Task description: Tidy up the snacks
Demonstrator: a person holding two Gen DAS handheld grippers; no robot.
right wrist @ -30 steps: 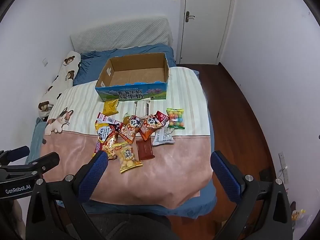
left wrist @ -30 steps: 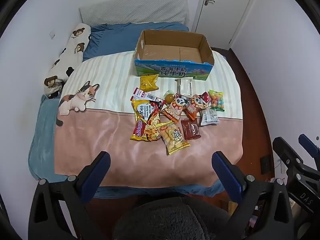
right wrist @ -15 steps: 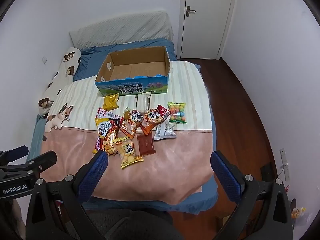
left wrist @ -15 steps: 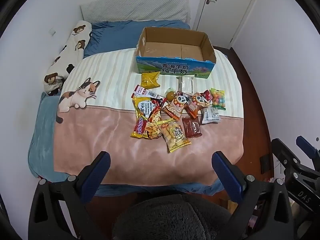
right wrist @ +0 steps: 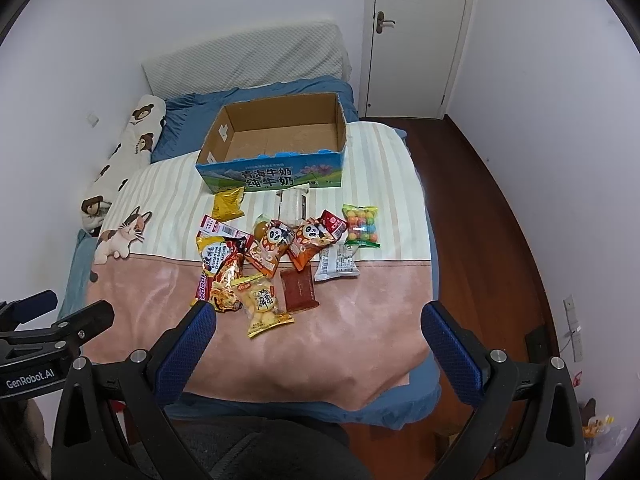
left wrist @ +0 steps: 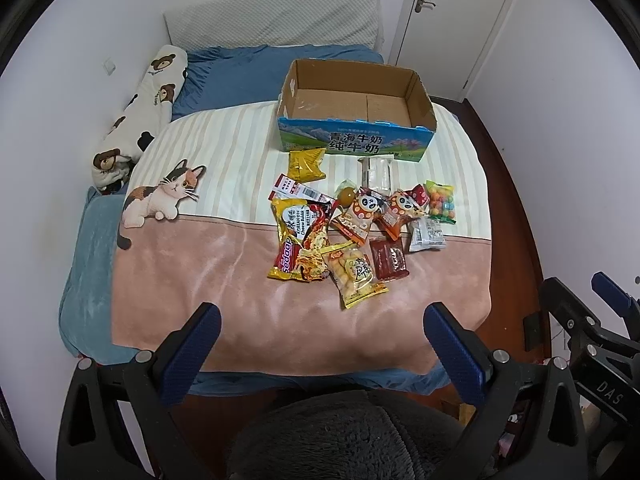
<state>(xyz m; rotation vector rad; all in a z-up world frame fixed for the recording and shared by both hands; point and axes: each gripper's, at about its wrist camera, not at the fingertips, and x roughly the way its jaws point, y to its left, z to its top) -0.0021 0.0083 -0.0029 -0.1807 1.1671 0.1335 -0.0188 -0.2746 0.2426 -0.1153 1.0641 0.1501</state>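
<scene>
Several snack packets point(left wrist: 352, 224) lie in a loose pile on the bed's blanket; they also show in the right wrist view point(right wrist: 280, 256). An empty open cardboard box point(left wrist: 356, 120) with a blue printed front stands just behind them, also in the right wrist view point(right wrist: 276, 152). My left gripper point(left wrist: 320, 344) is open and empty, held above the bed's near edge. My right gripper point(right wrist: 318, 340) is open and empty too, beside it on the right. Both are well short of the snacks.
The bed point(left wrist: 168, 264) has a pink and striped blanket with a cat print point(left wrist: 160, 196). A bear-print bolster point(left wrist: 140, 112) lies along the left wall. A closed door point(right wrist: 416, 32) and wooden floor point(right wrist: 480, 208) are to the right. A dark furry seat point(left wrist: 344, 440) is below the grippers.
Both grippers have moved slightly forward and down toward the bed; the snacks and box look a little larger. Nothing on the bed has moved.
</scene>
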